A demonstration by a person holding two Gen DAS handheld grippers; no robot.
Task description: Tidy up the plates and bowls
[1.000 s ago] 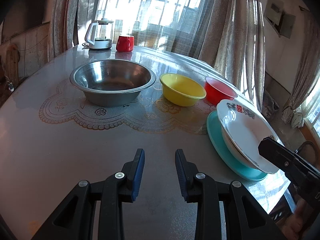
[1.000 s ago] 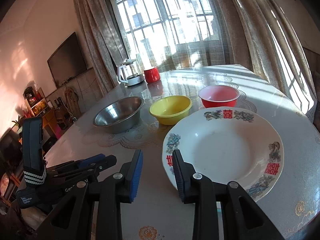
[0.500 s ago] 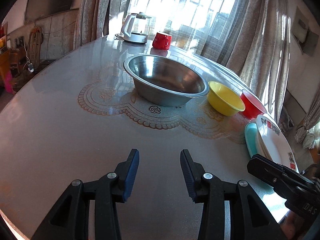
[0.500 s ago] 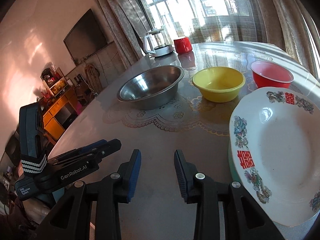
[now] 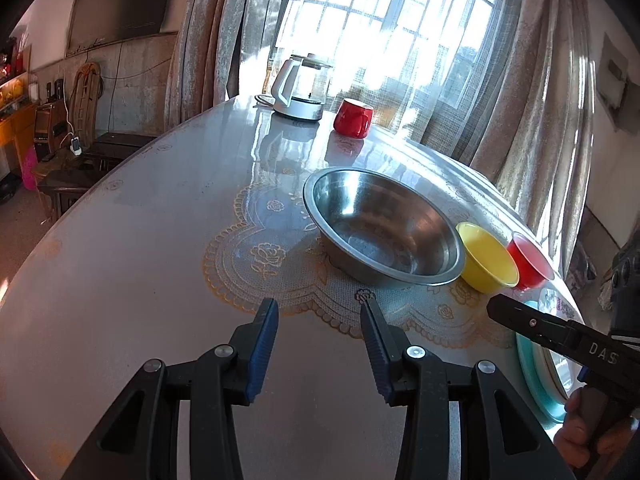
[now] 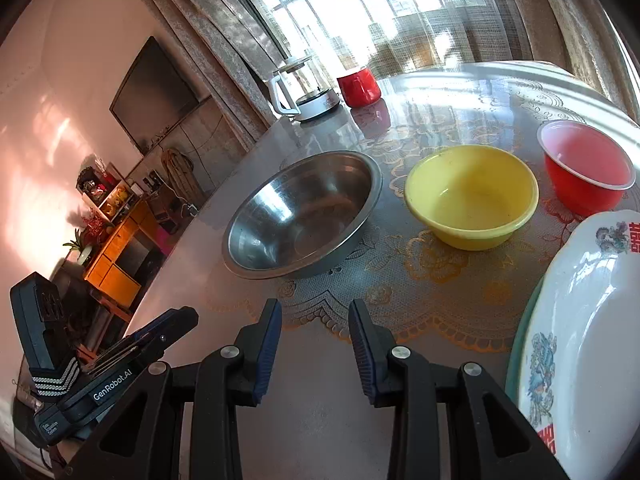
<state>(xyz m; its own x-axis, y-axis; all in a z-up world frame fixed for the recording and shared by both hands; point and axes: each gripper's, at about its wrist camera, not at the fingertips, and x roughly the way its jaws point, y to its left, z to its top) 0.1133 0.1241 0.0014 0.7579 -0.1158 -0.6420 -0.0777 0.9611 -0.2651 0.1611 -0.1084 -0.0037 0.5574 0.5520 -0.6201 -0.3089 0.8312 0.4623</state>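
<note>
A steel bowl (image 5: 384, 232) (image 6: 300, 216), a yellow bowl (image 5: 486, 264) (image 6: 472, 196) and a red bowl (image 5: 528, 262) (image 6: 586, 168) stand in a row on the round table. A white patterned plate (image 6: 584, 344) lies on a teal plate (image 5: 534, 376) (image 6: 516, 352) at the table's right edge. My left gripper (image 5: 318, 316) is open and empty above the table, short of the steel bowl. My right gripper (image 6: 314, 320) is open and empty, left of the plates. Each gripper shows in the other's view.
A kettle (image 5: 300, 88) (image 6: 304, 92) and a red mug (image 5: 354, 118) (image 6: 358, 86) stand at the table's far side by the curtained window. A lace mat (image 5: 280, 272) lies under the bowls. Chairs and a cabinet stand to the left beyond the table's edge.
Both grippers have swung to the left, away from the stacked plates and toward the steel bowl. The plates have slid to the right edge of both views. Both grippers stay open.
</note>
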